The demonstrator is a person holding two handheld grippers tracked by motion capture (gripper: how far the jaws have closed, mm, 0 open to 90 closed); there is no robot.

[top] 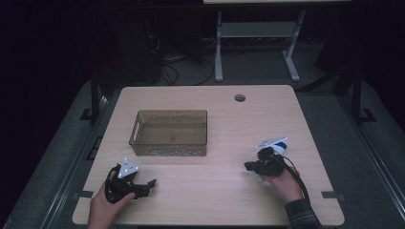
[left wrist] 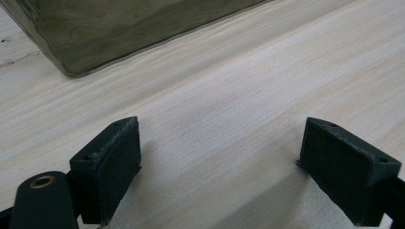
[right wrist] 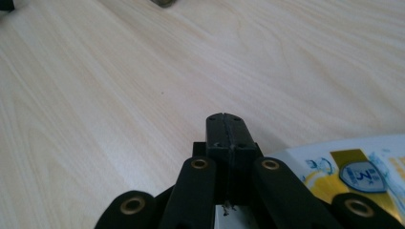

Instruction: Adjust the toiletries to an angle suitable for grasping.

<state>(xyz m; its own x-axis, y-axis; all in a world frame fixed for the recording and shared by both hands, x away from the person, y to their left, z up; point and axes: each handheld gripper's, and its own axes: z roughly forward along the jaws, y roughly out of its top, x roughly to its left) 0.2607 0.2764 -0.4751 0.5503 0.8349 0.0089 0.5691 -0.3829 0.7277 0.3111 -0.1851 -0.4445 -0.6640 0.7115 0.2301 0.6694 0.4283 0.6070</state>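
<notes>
One wooden table [top: 210,191]. One translucent brown bin [top: 169,132] at centre. One white-blue-yellow packet [right wrist: 344,167] flat on table, just beside right gripper [right wrist: 225,125], jaws pressed together, nothing between. Left gripper [left wrist: 217,162] jaws wide, over bare wood.

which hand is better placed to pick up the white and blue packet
Right. The right gripper sits right beside the packet, though its fingers are shut. The left gripper, fingers open, is across the table.

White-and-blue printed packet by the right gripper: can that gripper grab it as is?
Probably not yet. The right gripper has its jaws shut beside the white-and-blue printed packet, not around it; it would need to open first. The wooden table around looks unobstructed.
</notes>
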